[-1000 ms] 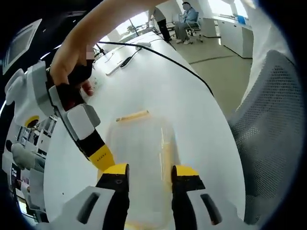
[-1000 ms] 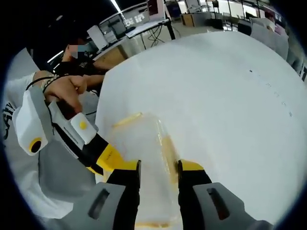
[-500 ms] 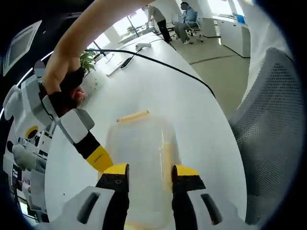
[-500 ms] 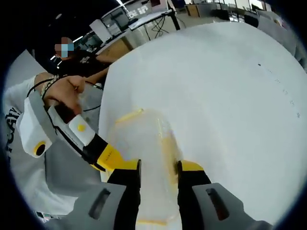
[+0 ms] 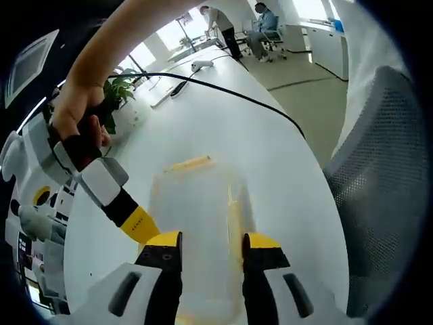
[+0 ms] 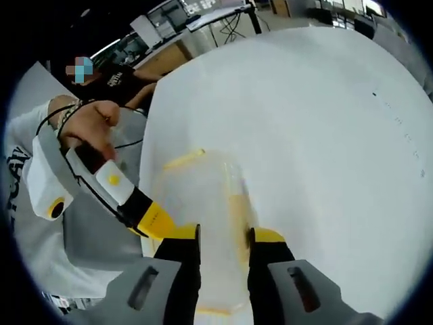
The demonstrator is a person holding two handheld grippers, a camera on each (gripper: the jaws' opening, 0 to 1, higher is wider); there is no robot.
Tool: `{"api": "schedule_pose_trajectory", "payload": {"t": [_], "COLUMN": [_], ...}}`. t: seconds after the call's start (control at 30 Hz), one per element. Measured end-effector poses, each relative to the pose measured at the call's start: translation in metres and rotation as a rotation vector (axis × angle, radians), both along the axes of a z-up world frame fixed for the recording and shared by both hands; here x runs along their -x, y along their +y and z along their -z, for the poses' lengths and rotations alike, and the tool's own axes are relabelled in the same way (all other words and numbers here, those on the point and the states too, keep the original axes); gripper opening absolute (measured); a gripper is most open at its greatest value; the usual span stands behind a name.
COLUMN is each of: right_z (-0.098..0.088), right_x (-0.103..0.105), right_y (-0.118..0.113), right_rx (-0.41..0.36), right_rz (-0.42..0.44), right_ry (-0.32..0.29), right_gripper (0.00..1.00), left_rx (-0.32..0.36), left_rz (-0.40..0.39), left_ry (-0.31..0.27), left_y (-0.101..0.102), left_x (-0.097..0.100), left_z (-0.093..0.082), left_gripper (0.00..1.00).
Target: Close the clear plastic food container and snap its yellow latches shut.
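Container rests on white table; left gripper and right gripper both released, jaws straddling it.

Open-plan office: desks, mesh chair, monitors.

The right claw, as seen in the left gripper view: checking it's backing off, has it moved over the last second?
Yes. The right claw has drawn back from the clear container, toward the potted plant.
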State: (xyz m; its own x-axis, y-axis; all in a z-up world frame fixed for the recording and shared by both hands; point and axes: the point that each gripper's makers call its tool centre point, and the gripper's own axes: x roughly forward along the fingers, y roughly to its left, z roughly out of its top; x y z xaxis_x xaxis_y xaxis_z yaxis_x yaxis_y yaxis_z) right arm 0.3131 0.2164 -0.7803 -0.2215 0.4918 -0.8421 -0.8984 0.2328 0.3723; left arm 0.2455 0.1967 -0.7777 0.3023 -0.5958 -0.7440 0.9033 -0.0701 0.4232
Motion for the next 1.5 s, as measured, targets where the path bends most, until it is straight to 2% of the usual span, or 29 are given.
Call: {"api": "schedule_pose_trajectory", "payload": {"t": [0.23,0.27,0.33,0.37,0.43,0.47,0.5,0.53,0.63,0.73,0.83,0.9,1.0,1.1,1.13,1.27,1.37,1.47,1.5], "right_z": [0.001,-0.002,-0.005,-0.006,-0.010,-0.011,-0.008,-0.007,-0.008,-0.008,-0.008,-0.008,-0.006,-0.005,-0.006,-0.007,-0.007,-0.002,-0.003], "right_x": [0.000,-0.001,-0.001,-0.002,-0.011,-0.021,-0.015,-0.005,-0.002,-0.007,-0.012,-0.014,-0.012,-0.016,-0.006,0.004,0.005,-0.002,-0.004], "right_y": [0.000,0.002,0.002,0.002,0.002,-0.002,0.001,0.001,0.001,0.001,0.001,-0.001,-0.007,-0.008,-0.012,-0.011,-0.010,-0.006,-0.006], "right_rx": [0.001,-0.027,-0.016,0.000,0.029,0.066,0.060,0.066,0.073,0.052,0.047,0.045,0.034,0.015,0.010,0.013,0.014,0.021,0.018], "right_rz": [-0.014,-0.056,-0.081,-0.077,-0.054,-0.071,-0.117,-0.159,-0.087,-0.080,-0.120,-0.128,-0.126,-0.111,-0.103,-0.092,-0.067,-0.012,-0.021], "right_ry": [-0.017,-0.073,-0.144,-0.156,-0.192,-0.230,-0.258,-0.308,-0.250,-0.214,-0.193,-0.198,-0.150,-0.143,-0.160,-0.149,-0.116,-0.035,-0.043], "right_gripper": [0.20,0.19,0.17,0.15,0.05,0.01,0.02,0.02,0.04,0.05,0.06,0.09,0.18,0.18,0.18,0.18,0.19,0.25,0.24], "left_rx": [0.000,0.001,0.002,0.004,0.003,0.002,-0.003,-0.001,-0.003,0.000,0.000,-0.007,-0.011,-0.008,-0.007,-0.006,-0.003,-0.004,-0.004], "left_rz": [-0.001,0.001,-0.001,-0.001,-0.002,0.001,0.006,0.000,0.000,-0.005,-0.003,0.005,0.006,0.003,0.002,0.002,0.000,-0.002,-0.002], "left_ry": [-0.001,-0.003,-0.002,-0.002,-0.003,-0.009,-0.030,-0.014,-0.015,-0.015,-0.018,-0.025,-0.035,-0.034,-0.033,-0.031,-0.031,-0.029,-0.031], "left_y": [0.000,-0.001,-0.001,-0.001,-0.001,-0.001,-0.002,-0.002,-0.002,-0.002,-0.002,-0.003,-0.003,-0.003,-0.003,-0.003,-0.003,-0.003,-0.003], "left_x": [0.000,0.000,0.000,0.000,0.000,0.000,-0.002,-0.001,-0.001,-0.001,-0.001,-0.003,-0.006,-0.006,-0.006,-0.005,-0.005,-0.005,-0.005], "left_z": [0.001,0.001,0.001,0.001,0.001,0.001,0.000,0.001,0.002,0.002,0.002,0.002,0.002,0.001,0.001,0.001,0.001,0.001,0.001], "left_gripper": [0.29,0.29,0.29,0.29,0.29,0.29,0.29,0.29,0.29,0.29,0.29,0.29,0.29,0.29,0.29,0.29,0.29,0.29,0.29]}}
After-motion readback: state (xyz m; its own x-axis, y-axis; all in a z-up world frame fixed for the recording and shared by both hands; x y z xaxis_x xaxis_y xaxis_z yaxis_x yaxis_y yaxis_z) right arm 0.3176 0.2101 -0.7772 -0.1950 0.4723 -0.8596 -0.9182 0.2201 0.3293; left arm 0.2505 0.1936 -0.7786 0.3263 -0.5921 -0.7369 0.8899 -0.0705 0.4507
